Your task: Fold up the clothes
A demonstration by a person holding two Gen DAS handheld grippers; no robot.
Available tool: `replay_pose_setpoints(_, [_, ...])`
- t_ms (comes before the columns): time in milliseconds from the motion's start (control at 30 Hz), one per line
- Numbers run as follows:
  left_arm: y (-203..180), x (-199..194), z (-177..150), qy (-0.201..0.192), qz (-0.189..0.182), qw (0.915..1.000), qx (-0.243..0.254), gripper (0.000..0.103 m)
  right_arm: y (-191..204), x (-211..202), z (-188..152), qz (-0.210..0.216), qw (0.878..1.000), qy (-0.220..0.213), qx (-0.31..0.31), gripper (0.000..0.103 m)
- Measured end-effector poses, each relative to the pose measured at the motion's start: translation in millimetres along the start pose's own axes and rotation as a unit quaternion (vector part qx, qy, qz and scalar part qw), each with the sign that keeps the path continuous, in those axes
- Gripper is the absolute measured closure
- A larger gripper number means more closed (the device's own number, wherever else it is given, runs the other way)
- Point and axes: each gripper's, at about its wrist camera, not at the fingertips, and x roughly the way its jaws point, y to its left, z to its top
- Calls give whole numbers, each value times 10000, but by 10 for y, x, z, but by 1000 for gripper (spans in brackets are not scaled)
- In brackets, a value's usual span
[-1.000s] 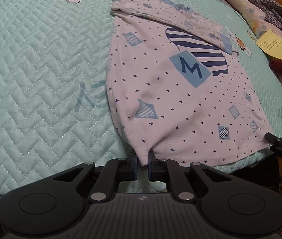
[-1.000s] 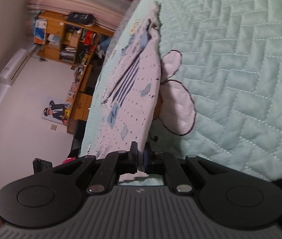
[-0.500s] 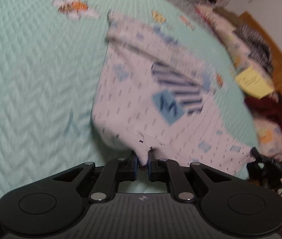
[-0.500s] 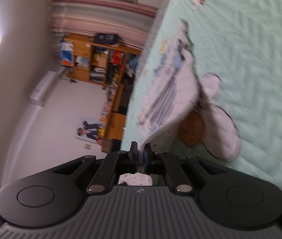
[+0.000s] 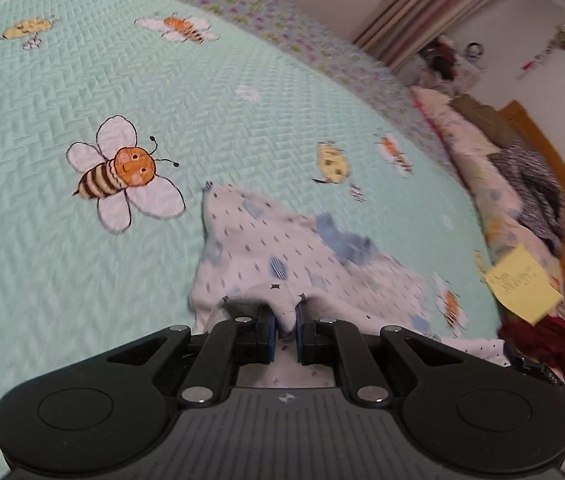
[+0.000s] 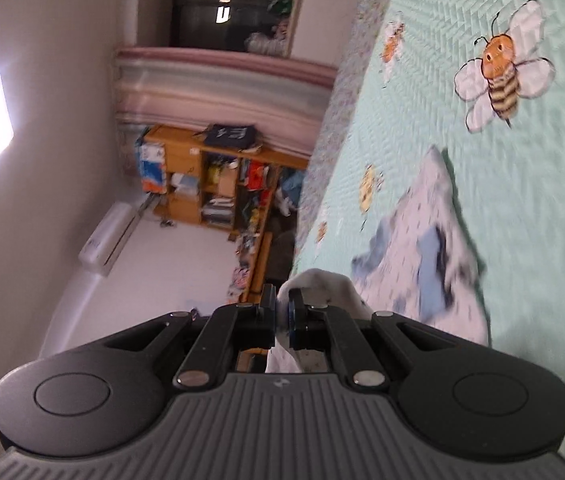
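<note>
Soft dotted shirt [image 5: 290, 248], rumpled hem

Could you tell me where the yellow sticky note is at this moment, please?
In the left wrist view, the yellow sticky note sits far right on the pile of clothes along the mint quilt's edge, just above a dark red garment.

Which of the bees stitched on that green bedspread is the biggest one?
The orange-faced bee with striped body and four white wings, left of the white shirt. The other bees farther up the quilt look much smaller.
</note>
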Motion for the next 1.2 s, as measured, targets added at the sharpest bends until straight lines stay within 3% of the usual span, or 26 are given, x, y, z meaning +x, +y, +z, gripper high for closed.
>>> replay_pose_setpoints(267, [91, 696, 435, 325, 464, 9983, -107, 93, -418, 707, 430, -493, 9977, -55, 462, 97])
replay_pose_setpoints(400, [151, 934, 530, 504, 663, 9963, -193, 84, -566, 858, 479, -793, 9943, 18, 712, 94])
replay_pose_setpoints(500, [249, 1001, 590, 427, 643, 9961, -421, 68, -643, 904, 498, -961, 9913, -16, 898, 85])
replay_pose_setpoints(567, [347, 963, 633, 222, 433, 9959, -758, 57, -642, 926, 492, -988, 9908, -57, 919, 65])
replay_pose_setpoints(600, [392, 928, 644, 86, 342, 9953, -903, 52, -630, 945, 492, -1004, 9907, -85, 918, 61])
replay_pose_setpoints(700, [494, 819, 656, -262, 106, 9917, -1251, 51, -611, 1040, 509, -800, 9917, -142, 992, 55])
replay_pose_setpoints(767, [536, 740, 630, -506, -60, 9877, -1477, 50, -645, 1072, 520, -513, 9915, -454, 1110, 53])
replay_pose_setpoints(867, [593, 630, 536, -585, -121, 9834, -1712, 45, -717, 1085, 504, -274, 9891, -719, 1259, 44])
replay_pose_setpoints(933, [556, 563, 424, -475, -249, 9871, -1511, 45, -631, 1105, 429, -262, 9952, -347, 874, 44])
replay_pose_setpoints(1033, [397, 499, 202, -218, -455, 9942, -947, 42, -403, 1206, 215, -340, 9964, 776, -74, 44])
replay_pose_setpoints(1100, [267, 503, 36, -47, -480, 9967, -645, 37, -243, 1358, 25, -757, 9820, 1546, -777, 44])
replay_pose_setpoints(1200, [79, 552, -179, 132, -509, 9982, -298, 36, -108, 1678, -165, -1339, 9539, 2227, -1502, 44])
